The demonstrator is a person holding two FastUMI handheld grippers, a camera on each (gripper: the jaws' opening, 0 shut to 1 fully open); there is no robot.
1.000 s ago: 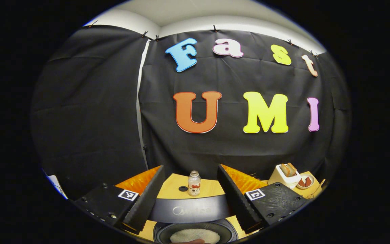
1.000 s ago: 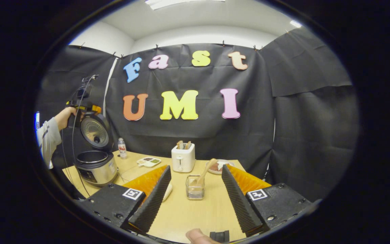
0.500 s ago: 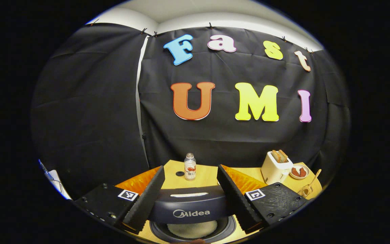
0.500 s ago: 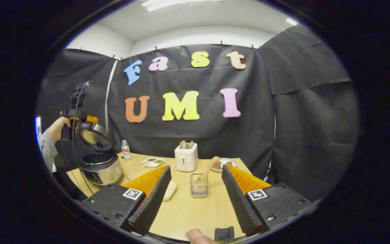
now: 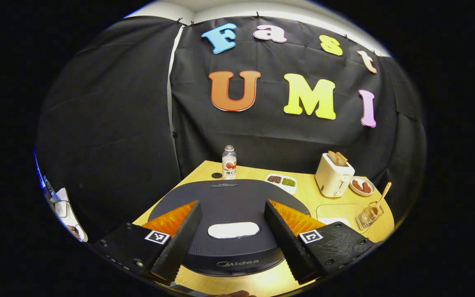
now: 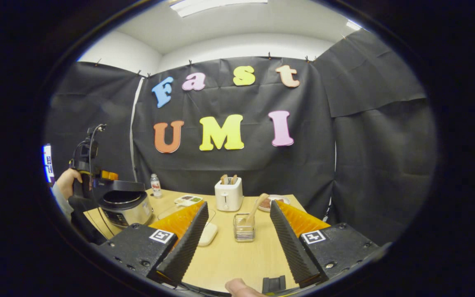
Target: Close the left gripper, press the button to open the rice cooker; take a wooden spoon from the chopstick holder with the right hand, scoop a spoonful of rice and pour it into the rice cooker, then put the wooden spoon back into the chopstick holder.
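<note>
The rice cooker's dark lid (image 5: pixel 229 198) lies almost flat under my left gripper (image 5: pixel 232 203), which is open with its fingers spread over the lid top. In the right gripper view the rice cooker (image 6: pixel 127 208) stands at the far left, its lid lowered onto the steel body, and a hand (image 6: pixel 66 183) holds the left gripper (image 6: pixel 99 175) on top of it. The wooden spoon (image 6: pixel 256 206) leans in the wire chopstick holder (image 6: pixel 243 232), straight ahead of my right gripper (image 6: pixel 238 204), which is open and holds nothing. The holder (image 5: pixel 367 215) and spoon (image 5: pixel 383 194) also sit at the table's right edge.
On the wooden table stand a white toaster (image 6: pixel 228 197), a small bottle (image 6: pixel 155 185), a divided dish of beans (image 6: pixel 188 199) and a plate of red food (image 6: pixel 268 202). A pale rounded dish (image 6: pixel 208 233) lies beside my right gripper's left finger.
The cooker lid has swung down from upright to nearly flat, hiding the rice inside. The left gripper and hand came down with it. The right gripper barely moved.
</note>
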